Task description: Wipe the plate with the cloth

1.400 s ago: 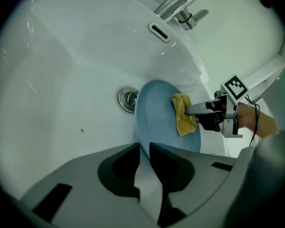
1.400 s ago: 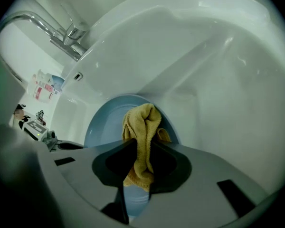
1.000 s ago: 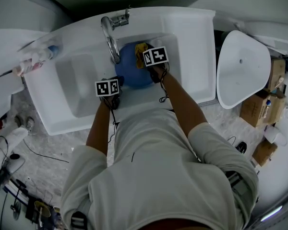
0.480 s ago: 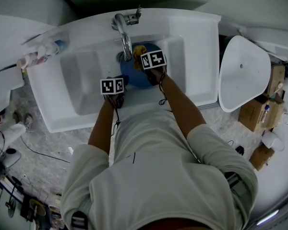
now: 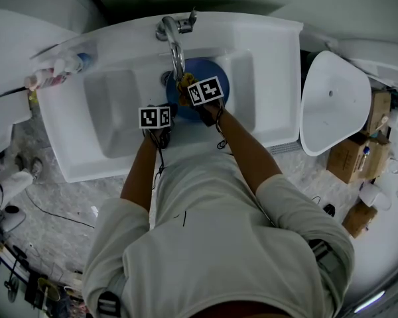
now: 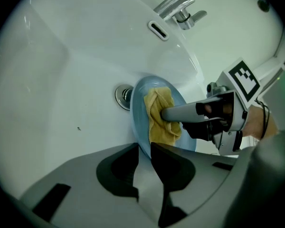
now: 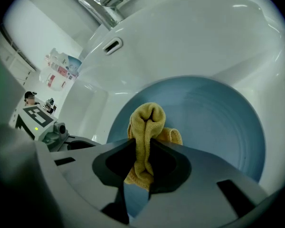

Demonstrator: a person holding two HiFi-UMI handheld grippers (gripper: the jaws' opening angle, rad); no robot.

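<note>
We work with two tools inside the white sink (image 5: 113, 121). Our right tool (image 7: 141, 148) is clenched on the one yellow cloth (image 7: 146, 125) and presses it against the face of the one blue plate (image 7: 218, 122), just in front of the single faucet (image 5: 175, 44). Our left tool (image 6: 143, 148) is clamped on the plate's near rim, close to the drain (image 6: 123, 97).

Left of the faucet, bottles (image 5: 53, 70) stand on the sink's rim. Well right of it, cardboard boxes (image 5: 358, 152) sit on the pale stone floor (image 5: 60, 211).

Since half a second ago, the right tool and cloth have slid left toward the faucet, baring more blue on the plate's right.
</note>
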